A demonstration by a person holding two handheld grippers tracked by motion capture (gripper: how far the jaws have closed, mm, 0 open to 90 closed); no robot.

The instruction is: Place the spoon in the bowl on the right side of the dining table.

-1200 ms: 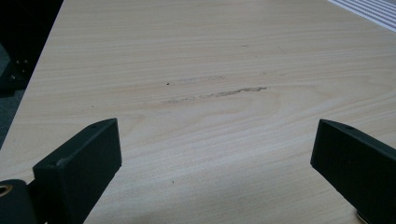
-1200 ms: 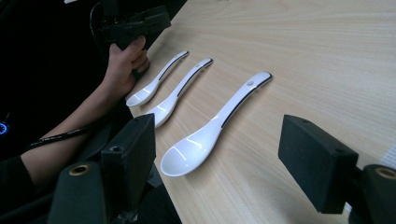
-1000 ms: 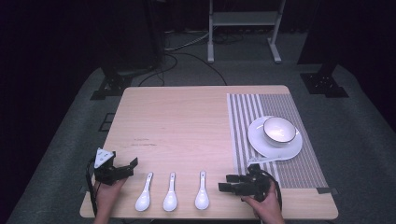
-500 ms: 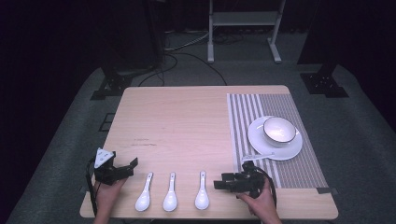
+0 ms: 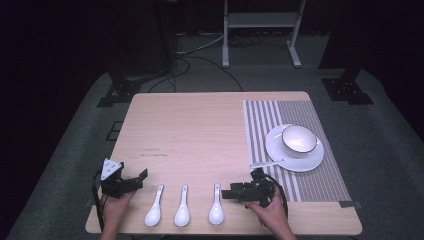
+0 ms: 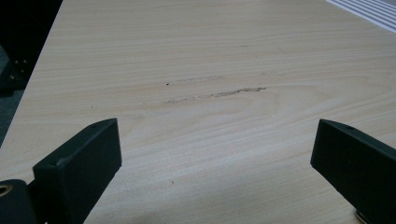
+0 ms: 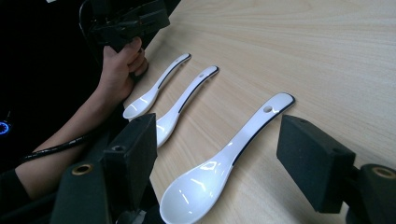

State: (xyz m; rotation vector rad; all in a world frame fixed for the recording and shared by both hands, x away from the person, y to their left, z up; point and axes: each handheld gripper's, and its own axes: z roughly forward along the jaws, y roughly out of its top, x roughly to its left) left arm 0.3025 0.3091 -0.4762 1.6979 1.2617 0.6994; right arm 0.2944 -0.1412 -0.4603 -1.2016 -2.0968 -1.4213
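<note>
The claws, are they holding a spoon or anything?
No, nothing is held. The right claw is open with the nearest spoon lying between its jaws on the table, ungripped. The left claw is open over bare table.

A: The worktop (image 6: pixel 224 56) looks like pale wood, smooth and matt, with a faint scuff (image 6: pixel 217 93).

B: The spoons (image 7: pixel 224 154) are glossy white, ceramic by their look. The jaws are dull black; the striped mat (image 5: pixel 280 120) looks like cloth.

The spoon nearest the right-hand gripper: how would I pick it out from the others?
Start at the wooden table and find its near edge, where three white spoons lie in a row. Take the rightmost spoon, beside the right gripper, closest to the striped placemat.
</note>
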